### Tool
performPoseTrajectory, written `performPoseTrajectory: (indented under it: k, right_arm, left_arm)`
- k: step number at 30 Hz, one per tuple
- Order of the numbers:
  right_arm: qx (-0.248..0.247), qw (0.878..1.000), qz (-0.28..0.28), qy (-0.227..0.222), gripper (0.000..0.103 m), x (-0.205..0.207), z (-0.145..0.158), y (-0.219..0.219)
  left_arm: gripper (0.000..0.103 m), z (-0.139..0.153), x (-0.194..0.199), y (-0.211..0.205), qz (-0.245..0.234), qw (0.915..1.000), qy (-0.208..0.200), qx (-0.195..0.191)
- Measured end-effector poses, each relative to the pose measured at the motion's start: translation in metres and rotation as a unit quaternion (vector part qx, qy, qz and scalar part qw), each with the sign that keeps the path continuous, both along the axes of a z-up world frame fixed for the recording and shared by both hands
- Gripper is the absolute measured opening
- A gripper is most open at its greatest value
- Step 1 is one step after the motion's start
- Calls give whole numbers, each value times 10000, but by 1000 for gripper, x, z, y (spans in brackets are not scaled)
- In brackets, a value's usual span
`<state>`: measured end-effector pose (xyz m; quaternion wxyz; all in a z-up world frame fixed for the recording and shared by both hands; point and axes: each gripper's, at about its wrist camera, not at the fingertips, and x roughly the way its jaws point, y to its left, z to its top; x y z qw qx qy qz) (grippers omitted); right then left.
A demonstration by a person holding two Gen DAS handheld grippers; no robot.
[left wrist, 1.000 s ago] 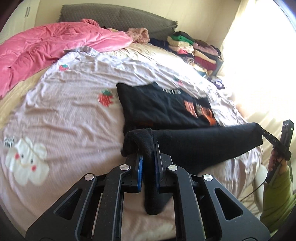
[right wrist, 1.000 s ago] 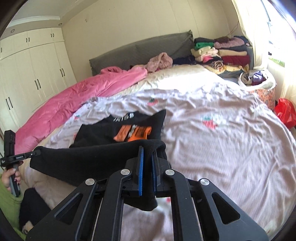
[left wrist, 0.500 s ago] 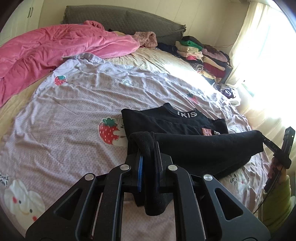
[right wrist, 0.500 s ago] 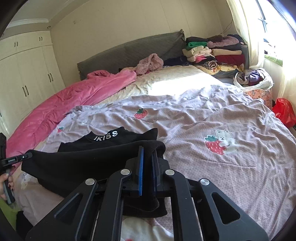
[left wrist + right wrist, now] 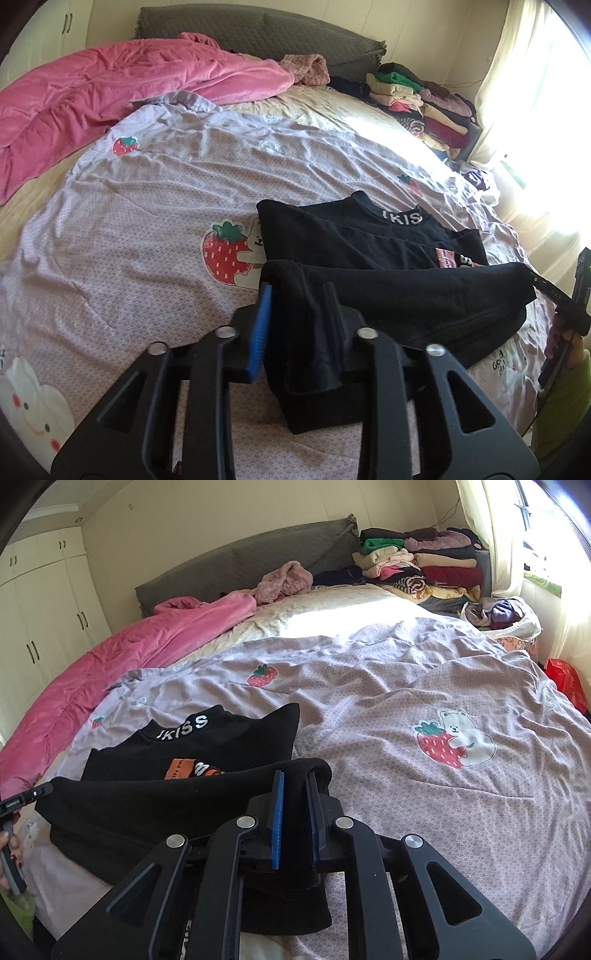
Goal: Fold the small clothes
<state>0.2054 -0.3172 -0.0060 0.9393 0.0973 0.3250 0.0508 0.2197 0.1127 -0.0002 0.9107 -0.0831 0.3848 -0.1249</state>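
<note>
A black top with a white-lettered collar lies on the lilac strawberry-print sheet. Its lower part is folded up over the orange print, which still partly shows. My left gripper holds the fold's left corner between its jaws, which are opening. The blue left pad stands off the cloth. My right gripper has the fold's right corner between its blue pads, and its jaws are opening too. Each gripper shows at the edge of the other's view, as the right gripper and the left gripper.
A pink quilt lies along the bed's far left. Stacked folded clothes sit at the far right by the grey headboard. A bag of clothes and a red bag stand beside the bed. White wardrobes line the left wall.
Both grippers carried the black fold forward and down over the top's printed front. Their jaws, shut on the cloth before, have parted.
</note>
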Motion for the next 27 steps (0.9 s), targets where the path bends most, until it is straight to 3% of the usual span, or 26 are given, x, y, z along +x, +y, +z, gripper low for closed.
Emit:
performPoseTrajectory:
  k: [2, 11, 18, 27]
  right_arm:
    - [-77, 9999, -95, -77, 35, -4, 4, 0]
    - [-163, 9995, 88, -250, 36, -45, 17, 11]
    - [-17, 9974, 709, 97, 37, -70, -3, 48]
    - [-109, 9944, 938, 468, 37, -58, -27, 73]
  left_arm:
    - [36, 6, -7, -3, -13, 9999, -136, 77]
    - [40, 23, -53, -14, -146, 9986, -507, -9]
    - [43, -5, -80, -40, -603, 9980, -113, -129]
    - [44, -39, -66, -80, -904, 9941, 169, 580]
